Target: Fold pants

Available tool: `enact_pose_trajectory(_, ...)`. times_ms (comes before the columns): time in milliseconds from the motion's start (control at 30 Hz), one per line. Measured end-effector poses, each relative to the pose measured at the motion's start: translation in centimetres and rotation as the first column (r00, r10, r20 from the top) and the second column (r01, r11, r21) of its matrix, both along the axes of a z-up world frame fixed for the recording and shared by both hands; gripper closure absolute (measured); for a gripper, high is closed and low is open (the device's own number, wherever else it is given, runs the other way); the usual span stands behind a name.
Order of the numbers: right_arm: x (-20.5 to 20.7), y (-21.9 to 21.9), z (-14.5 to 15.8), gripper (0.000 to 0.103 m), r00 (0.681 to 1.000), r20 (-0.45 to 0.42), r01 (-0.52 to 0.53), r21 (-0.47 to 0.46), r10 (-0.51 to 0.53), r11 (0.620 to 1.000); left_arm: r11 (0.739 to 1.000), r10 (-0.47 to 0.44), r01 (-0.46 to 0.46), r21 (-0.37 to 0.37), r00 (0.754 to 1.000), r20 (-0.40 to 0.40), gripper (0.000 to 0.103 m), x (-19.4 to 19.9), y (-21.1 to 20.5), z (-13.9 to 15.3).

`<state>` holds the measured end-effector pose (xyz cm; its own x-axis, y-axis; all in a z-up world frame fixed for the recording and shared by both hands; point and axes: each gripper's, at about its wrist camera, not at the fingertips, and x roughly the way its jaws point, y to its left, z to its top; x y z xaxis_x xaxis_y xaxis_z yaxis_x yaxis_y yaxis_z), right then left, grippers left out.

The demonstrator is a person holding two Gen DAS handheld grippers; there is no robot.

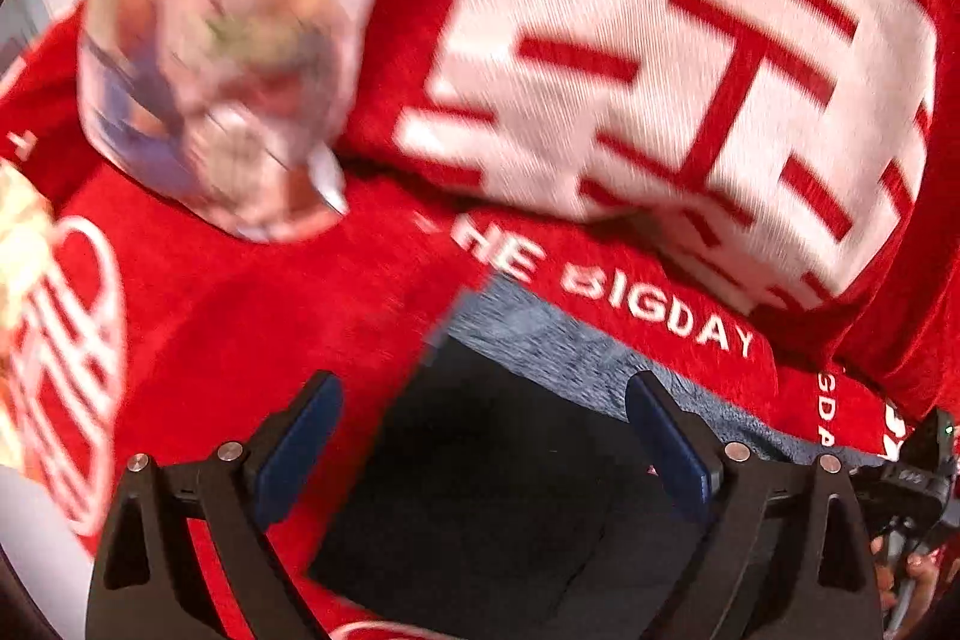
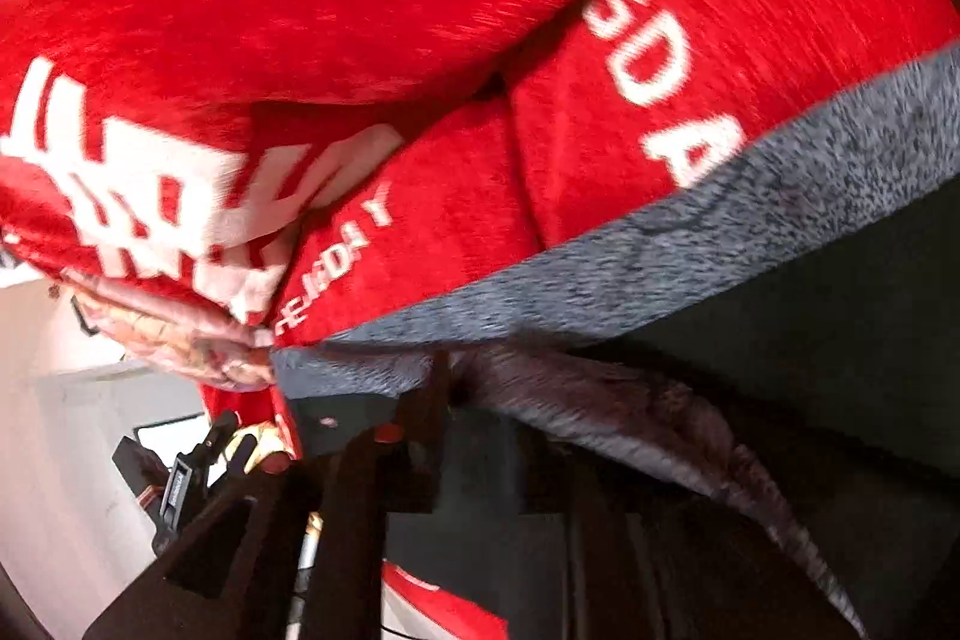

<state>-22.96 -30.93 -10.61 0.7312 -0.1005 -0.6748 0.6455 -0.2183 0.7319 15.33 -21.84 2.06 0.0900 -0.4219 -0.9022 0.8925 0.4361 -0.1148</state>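
The black pants (image 1: pixel 480 496) lie on a red blanket (image 1: pixel 252 316), their grey waistband (image 1: pixel 558 340) along the far edge. My left gripper (image 1: pixel 483 442) hovers over them, open, with its blue pads (image 1: pixel 300 448) wide apart and nothing between them. In the right wrist view the grey waistband (image 2: pixel 660 244) runs diagonally above the dark pants (image 2: pixel 810 316). A fold of dark cloth (image 2: pixel 630 418) lies across my right gripper (image 2: pixel 510 436). Only one finger (image 2: pixel 429 418) shows, blurred and dark, so its state is unclear.
The red blanket with white lettering (image 1: pixel 654 310) covers the whole surface and bunches up at the back (image 1: pixel 690 58). A blurred patterned bundle (image 1: pixel 222 58) sits at the upper left. A hand holding the other gripper (image 1: pixel 906 484) shows at the right edge. A white wall (image 2: pixel 66 430) is at lower left.
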Motion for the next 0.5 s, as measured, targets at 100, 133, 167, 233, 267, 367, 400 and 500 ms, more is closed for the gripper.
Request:
enact_pose_trajectory(100, -0.4, 0.7, 3.0, 0.051, 0.999, 0.016, -0.031, -0.055, 0.032, 0.998, 0.995, -0.088, 0.083, 0.053, 0.992, 0.094, 0.007, -1.3, 1.1, 1.1)
enact_pose_trajectory(133, -0.8, 1.2, 3.7, 0.051, 0.999, 0.012, -0.039, -0.067, 0.04, 0.997, 0.988, -0.134, 0.125, 0.085, 0.985, 0.105, 0.007, -2.4, 1.6, 0.9)
enact_pose_trajectory(167, -1.3, 1.9, 4.5, 0.051, 0.999, 0.002, -0.051, -0.076, 0.051, 0.996, 0.982, -0.169, 0.157, 0.107, 0.98, 0.105, 0.007, -3.4, 2.0, 0.5)
enact_pose_trajectory(233, -2.7, 3.8, 6.0, 0.051, 0.998, -0.03, -0.065, -0.088, 0.062, 0.994, 0.958, -0.25, 0.238, 0.157, 0.966, 0.066, 0.007, -6.6, 3.1, -0.8)
enact_pose_trajectory(267, -3.7, 5.1, 6.7, 0.051, 0.997, -0.055, -0.065, -0.094, 0.06, 0.993, 0.94, -0.298, 0.289, 0.181, 0.955, 0.019, 0.007, -8.9, 3.8, -1.7)
enact_pose_trajectory(367, -8.2, 9.3, 7.6, 0.051, 0.993, -0.122, -0.014, -0.087, 0.003, 0.996, 0.89, -0.392, 0.406, 0.208, 0.914, -0.11, 0.007, -14.7, 4.9, -3.8)
enact_pose_trajectory(400, -10.1, 11.0, 7.5, 0.051, 0.99, -0.14, 0.021, -0.075, -0.031, 0.997, 0.876, -0.414, 0.436, 0.206, 0.899, -0.142, 0.007, -16.5, 5.2, -4.1)
enact_pose_trajectory(500, -16.6, 17.1, 7.1, 0.051, 0.97, -0.18, 0.163, -0.031, -0.166, 0.986, 0.825, -0.489, 0.537, 0.174, 0.834, -0.256, 0.007, -23.0, 5.4, -4.4)
